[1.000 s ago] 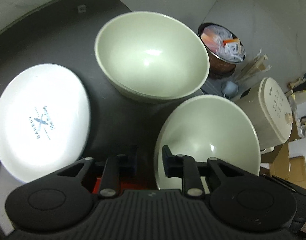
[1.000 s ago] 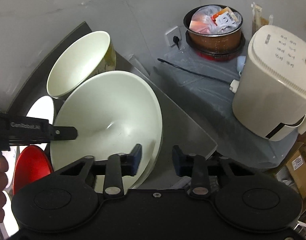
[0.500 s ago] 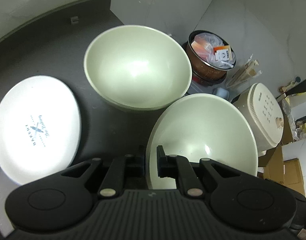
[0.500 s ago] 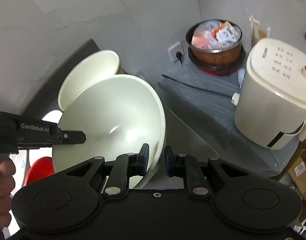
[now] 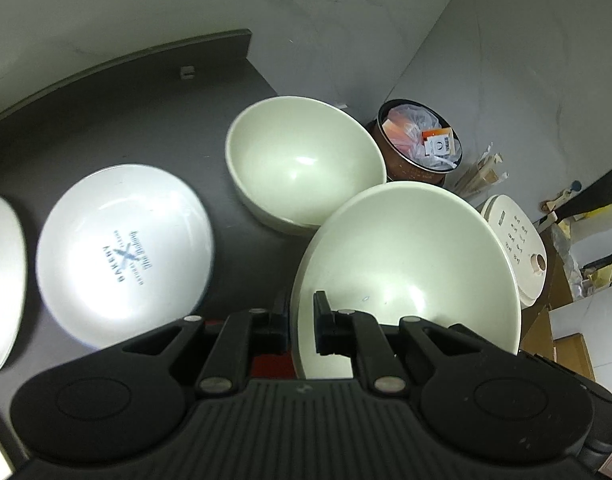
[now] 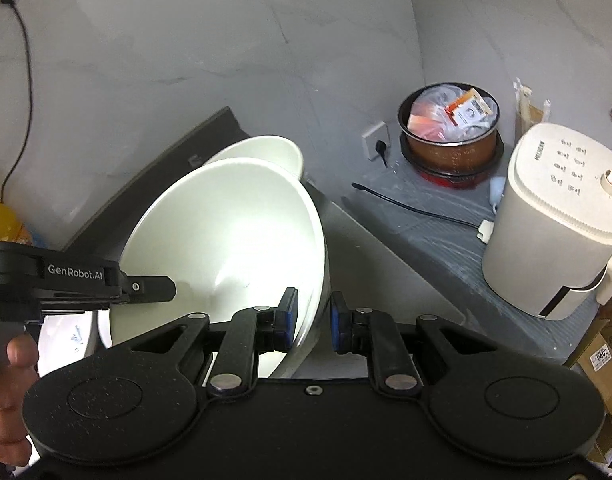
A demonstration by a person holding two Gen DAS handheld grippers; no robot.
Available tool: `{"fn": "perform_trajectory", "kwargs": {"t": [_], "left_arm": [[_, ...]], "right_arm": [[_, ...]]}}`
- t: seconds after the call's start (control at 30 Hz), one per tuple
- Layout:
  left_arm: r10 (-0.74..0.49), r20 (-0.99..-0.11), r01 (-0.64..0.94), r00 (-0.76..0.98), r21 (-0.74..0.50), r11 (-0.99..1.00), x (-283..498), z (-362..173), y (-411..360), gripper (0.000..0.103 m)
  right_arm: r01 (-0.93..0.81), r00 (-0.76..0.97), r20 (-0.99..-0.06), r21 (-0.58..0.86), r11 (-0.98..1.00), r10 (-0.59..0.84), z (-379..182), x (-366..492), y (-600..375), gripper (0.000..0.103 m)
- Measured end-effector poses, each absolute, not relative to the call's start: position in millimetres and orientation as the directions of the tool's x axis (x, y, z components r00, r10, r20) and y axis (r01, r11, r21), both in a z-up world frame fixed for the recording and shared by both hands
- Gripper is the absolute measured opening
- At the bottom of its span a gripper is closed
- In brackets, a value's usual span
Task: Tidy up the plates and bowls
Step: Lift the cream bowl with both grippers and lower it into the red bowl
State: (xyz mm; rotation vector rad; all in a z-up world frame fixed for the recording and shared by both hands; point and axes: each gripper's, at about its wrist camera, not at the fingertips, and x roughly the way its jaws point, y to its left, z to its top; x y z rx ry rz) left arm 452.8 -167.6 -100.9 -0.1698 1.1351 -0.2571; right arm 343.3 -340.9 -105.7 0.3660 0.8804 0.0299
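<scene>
A wide pale green bowl (image 5: 406,276) hangs tilted above the dark table (image 5: 106,120). My left gripper (image 5: 300,322) is shut on its near left rim. In the right wrist view the same bowl (image 6: 226,236) has my right gripper (image 6: 312,320) shut on its right rim, while the left gripper (image 6: 162,289) reaches in from the left. A second, deeper pale green bowl (image 5: 306,168) stands on the table behind it. A white plate printed BAKERY (image 5: 122,252) lies to the left, with another white plate (image 5: 2,280) at the frame edge.
Something red (image 5: 266,360) shows under the left fingers. Right of the table, a lower grey ledge (image 6: 426,248) carries a white rice cooker (image 6: 554,220), a brown pot of packets (image 6: 450,136) and a black cable (image 6: 406,208). A hand (image 6: 10,364) holds the left gripper. Walls close off the back.
Both grippers have closed on the wide bowl's rim, the right one from clearly open. Both have risen with the bowl, so the table, plates and second bowl look farther away.
</scene>
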Motion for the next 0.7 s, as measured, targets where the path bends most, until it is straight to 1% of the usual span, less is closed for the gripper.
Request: {"fn": "perform_trajectory", "kwargs": {"t": [0.13, 0.37, 0.7], "left_arm": [[-0.295, -0.871, 0.102, 0.394, -0.277, 0.955, 442.7, -96.3, -153.0, 0.01], [-0.309, -0.848, 0.109, 0.431, -0.291, 0.951, 425.4, -77.4, -132.2, 0.011], [-0.299, -0.86, 0.064, 0.413, -0.3, 0.952, 399.3, -82.2, -94.7, 0.011]], "right_arm": [[0.091, 0.664, -0.731, 0.283, 0.955, 0.153, -93.4, 337.2, -326.9, 0.017], [0.074, 0.677, -0.721, 0.268, 0.961, 0.148, -78.0, 326.0, -309.7, 0.017], [0.038, 0.64, -0.75, 0.251, 0.967, 0.169, -83.2, 314.7, -278.5, 0.017]]}}
